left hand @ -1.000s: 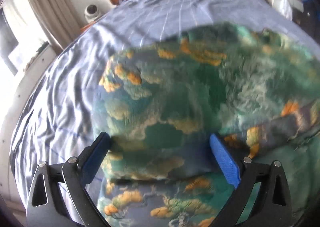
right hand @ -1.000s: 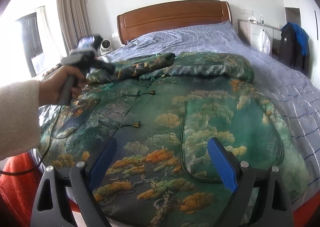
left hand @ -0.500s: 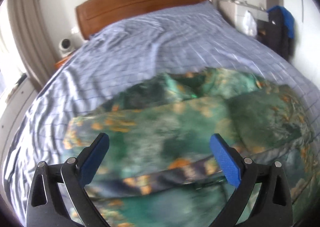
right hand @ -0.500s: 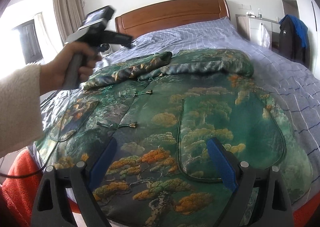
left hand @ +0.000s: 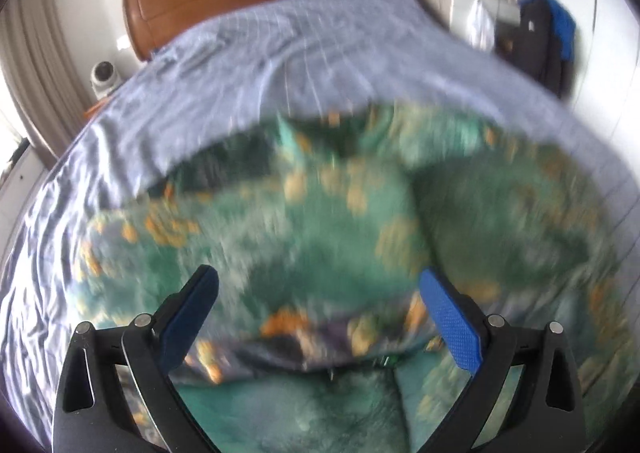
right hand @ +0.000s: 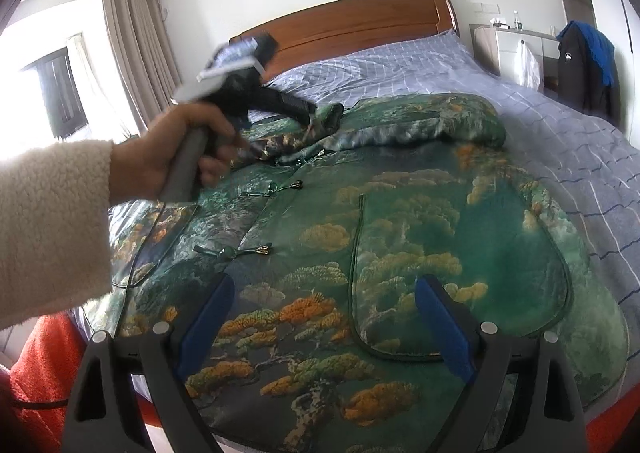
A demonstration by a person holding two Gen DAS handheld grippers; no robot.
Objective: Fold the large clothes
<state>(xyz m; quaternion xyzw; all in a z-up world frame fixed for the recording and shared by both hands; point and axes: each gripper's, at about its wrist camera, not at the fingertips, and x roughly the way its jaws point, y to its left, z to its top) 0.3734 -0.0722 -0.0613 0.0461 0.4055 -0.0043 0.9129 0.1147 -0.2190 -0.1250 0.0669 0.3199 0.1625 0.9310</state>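
A large green jacket (right hand: 400, 237) with orange and gold tree patterns lies spread on the bed, front up, with knot buttons (right hand: 244, 251) down its middle. Its sleeves (right hand: 416, 125) lie folded across the top. The jacket (left hand: 320, 229) is blurred in the left wrist view. My left gripper (left hand: 316, 293) is open above the folded sleeves, holding nothing; it also shows in the right wrist view (right hand: 308, 109), held by a hand over the collar. My right gripper (right hand: 324, 301) is open and empty above the jacket's lower hem.
The bed (right hand: 580, 157) has a blue checked sheet and a wooden headboard (right hand: 352, 25). A dark coat (right hand: 584, 65) hangs at the right by a white cabinet. A small white fan (left hand: 104, 73) stands at the left. Orange fabric (right hand: 48, 365) lies at the bed's near left corner.
My left gripper has swung up off the sleeve and moved right over the collar area. The right gripper has barely moved.
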